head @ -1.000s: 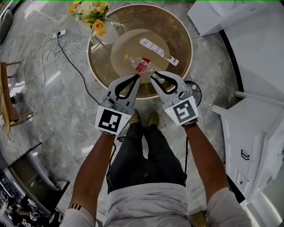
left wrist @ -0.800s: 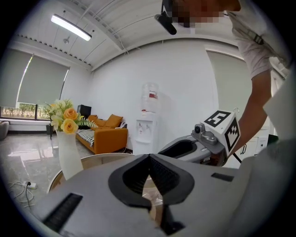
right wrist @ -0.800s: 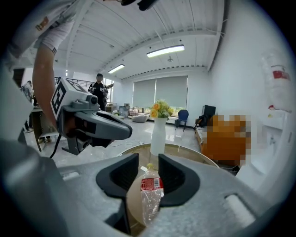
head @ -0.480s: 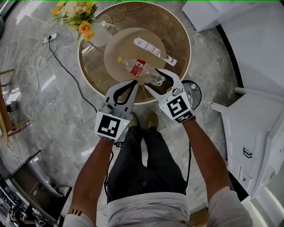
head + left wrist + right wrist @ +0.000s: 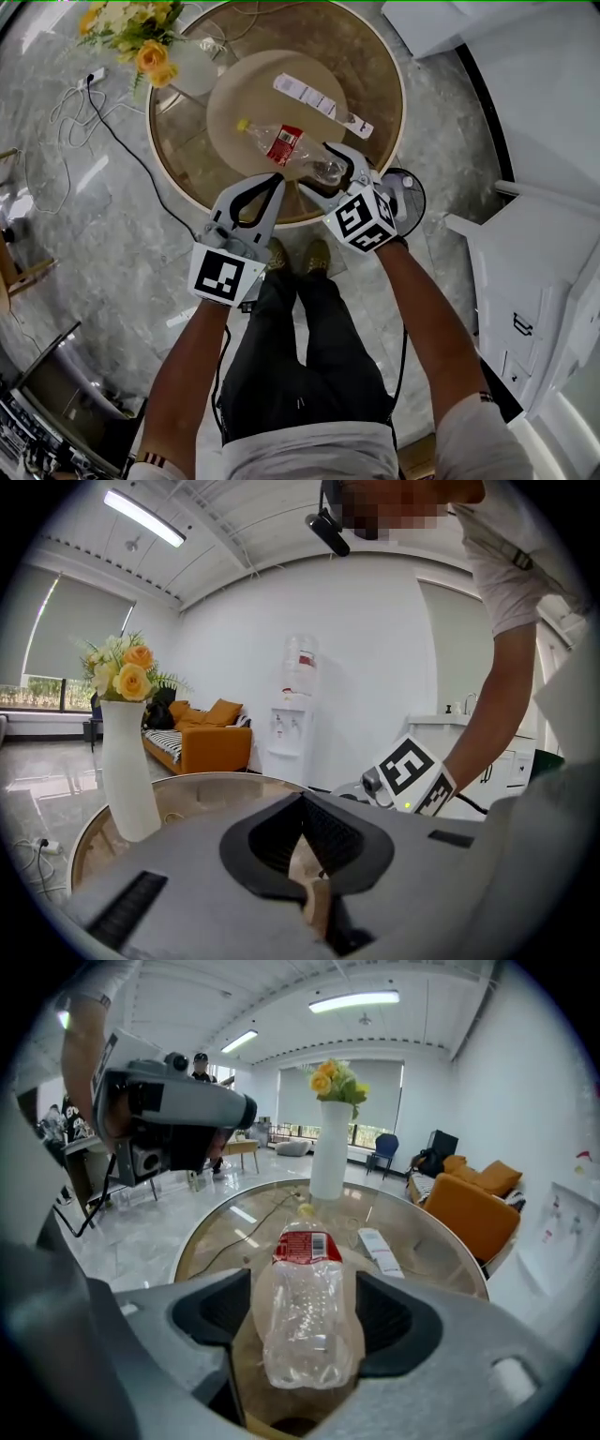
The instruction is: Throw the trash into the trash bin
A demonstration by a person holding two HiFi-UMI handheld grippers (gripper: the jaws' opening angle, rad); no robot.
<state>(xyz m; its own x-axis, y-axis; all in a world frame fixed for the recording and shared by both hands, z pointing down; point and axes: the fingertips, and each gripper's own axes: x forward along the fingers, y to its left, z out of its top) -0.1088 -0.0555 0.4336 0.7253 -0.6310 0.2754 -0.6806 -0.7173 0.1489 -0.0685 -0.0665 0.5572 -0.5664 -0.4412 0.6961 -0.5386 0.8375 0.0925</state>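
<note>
The clear plastic bottle [image 5: 291, 150] lies on the round glass table [image 5: 178, 159], base toward 4 o'clock between the right gripper [image 5: 314, 167] jaws, which have just been opening and stand released around it; clamping that slick base could squirt it toward 10 o'clock, beyond the empty, clenched left gripper [image 5: 274, 178]

No words or numbers can be read anywhere. The bottle [image 5: 307, 1321] has a red label [image 5: 307, 1245] with a white patch of black barcode lines. Its print is too small to read. The flat white packet [image 5: 322, 104] on the table [image 5: 370, 56] has dark print, too blurry to read. The cube on the left gripper [image 5: 277, 178] shows 1 black-and-white square marker [image 5: 217, 275]. The cube on the right gripper [image 5: 315, 167] shows square markers [image 5: 361, 217] too, with no letters.
</note>
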